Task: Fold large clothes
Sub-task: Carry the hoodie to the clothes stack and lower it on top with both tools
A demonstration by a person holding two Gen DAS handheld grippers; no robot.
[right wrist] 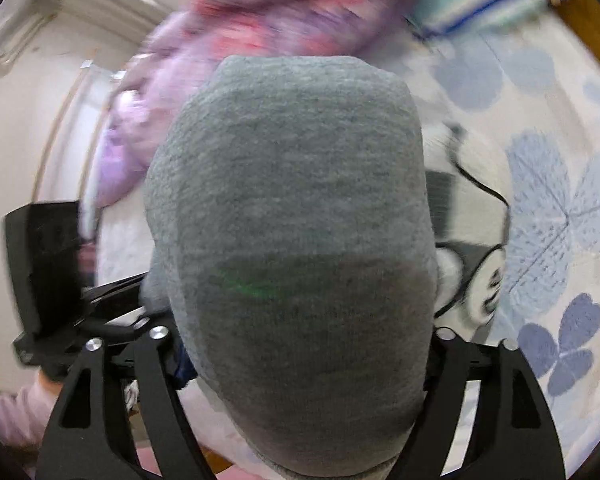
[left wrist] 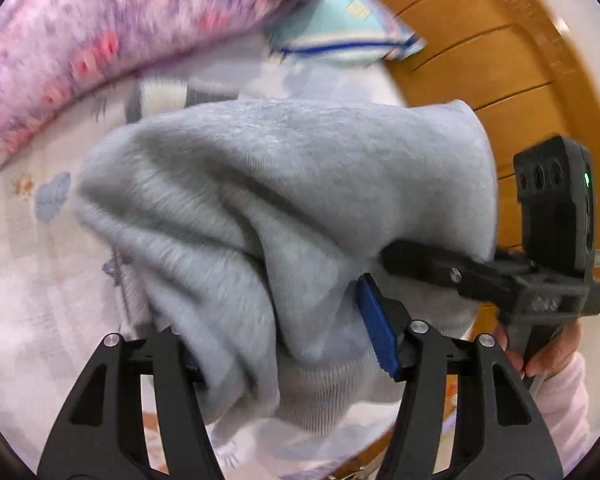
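I see the left gripper (left wrist: 290, 354) clamping a bunched pale grey fleece garment (left wrist: 284, 200). Right gripper (right wrist: 300, 364): same cloth fills the jaws, grip unclear. Garment hangs ahead of both, above the flower-print bedsheet (right wrist: 560, 200); purple floral quilt (left wrist: 80, 40) lies beyond.

A home bedroom: floral bedsheet (right wrist: 560, 208), quilt (left wrist: 60, 60), wooden floor (left wrist: 500, 60).

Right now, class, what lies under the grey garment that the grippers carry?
Under the grey garment lies a pale bedsheet with blue flower prints, and a black-and-white item pokes out beside it. The sheet directly beneath is covered.
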